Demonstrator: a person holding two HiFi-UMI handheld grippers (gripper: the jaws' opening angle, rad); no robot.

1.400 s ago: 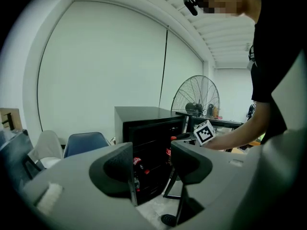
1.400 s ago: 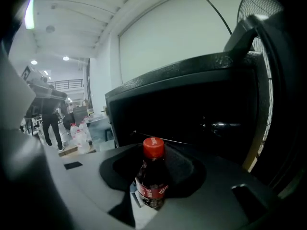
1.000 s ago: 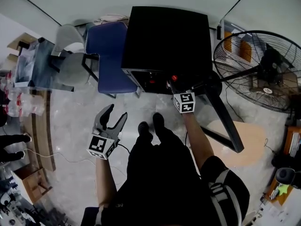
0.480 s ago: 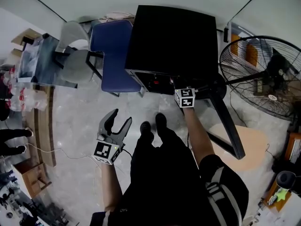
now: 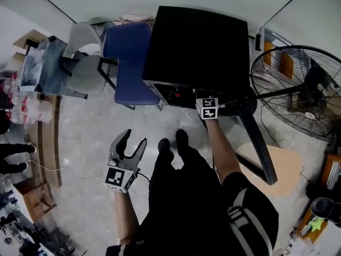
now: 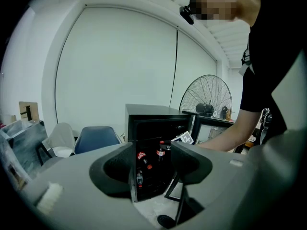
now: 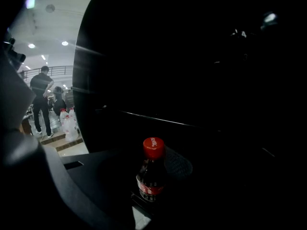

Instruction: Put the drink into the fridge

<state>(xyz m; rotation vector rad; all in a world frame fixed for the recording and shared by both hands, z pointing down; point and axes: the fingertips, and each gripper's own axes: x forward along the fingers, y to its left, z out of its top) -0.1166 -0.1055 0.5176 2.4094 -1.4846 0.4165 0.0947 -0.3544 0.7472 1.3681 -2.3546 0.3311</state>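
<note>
Right gripper [image 5: 206, 108] clasped the red-capped cola bottle [image 7: 150, 172], lower centre of its own view, inside the dark fridge [image 5: 197, 41] at the head view's top; left gripper [image 5: 133, 139], lower left, gaped wide, empty.

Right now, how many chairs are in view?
2. A blue chair stands left of the black fridge; a grey chair sits left of the blue one. Others may be hidden out of frame.
</note>
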